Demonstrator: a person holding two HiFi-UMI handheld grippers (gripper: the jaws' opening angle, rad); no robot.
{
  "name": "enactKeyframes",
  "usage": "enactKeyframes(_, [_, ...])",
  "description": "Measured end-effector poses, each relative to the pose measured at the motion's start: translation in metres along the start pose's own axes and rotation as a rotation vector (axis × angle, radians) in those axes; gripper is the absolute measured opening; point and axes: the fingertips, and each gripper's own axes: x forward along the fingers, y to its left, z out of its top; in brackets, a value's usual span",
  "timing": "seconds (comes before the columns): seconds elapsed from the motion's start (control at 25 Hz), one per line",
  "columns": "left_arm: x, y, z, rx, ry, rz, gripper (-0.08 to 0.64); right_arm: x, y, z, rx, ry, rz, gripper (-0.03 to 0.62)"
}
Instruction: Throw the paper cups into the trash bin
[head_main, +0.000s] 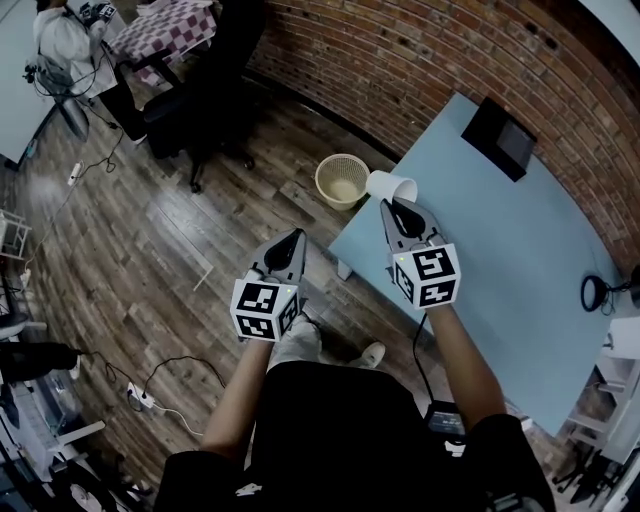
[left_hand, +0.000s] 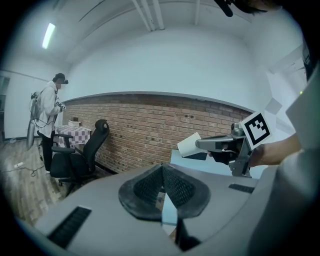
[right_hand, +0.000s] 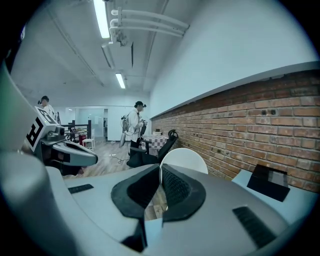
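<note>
My right gripper is shut on the rim of a white paper cup, held in the air over the near corner of the pale blue table. In the right gripper view the cup sticks up just past the pads, its wall pinched between them. A round beige trash bin stands on the wooden floor just beyond and left of the cup. My left gripper hangs over the floor to the left, shut with nothing in it. The left gripper view shows the cup from the side.
A black office chair stands beyond the bin by the brick wall. A black box sits on the table's far end. A person stands at the far left by a checkered table. Cables and a power strip lie on the floor.
</note>
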Motion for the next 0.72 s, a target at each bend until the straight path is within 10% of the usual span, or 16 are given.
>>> enactKeyframes(0.72, [-0.002,0.161,0.023,-0.048,-0.062,0.048,0.003,0.136,0.058,0.046,-0.007,-0.019,0.032,0.018])
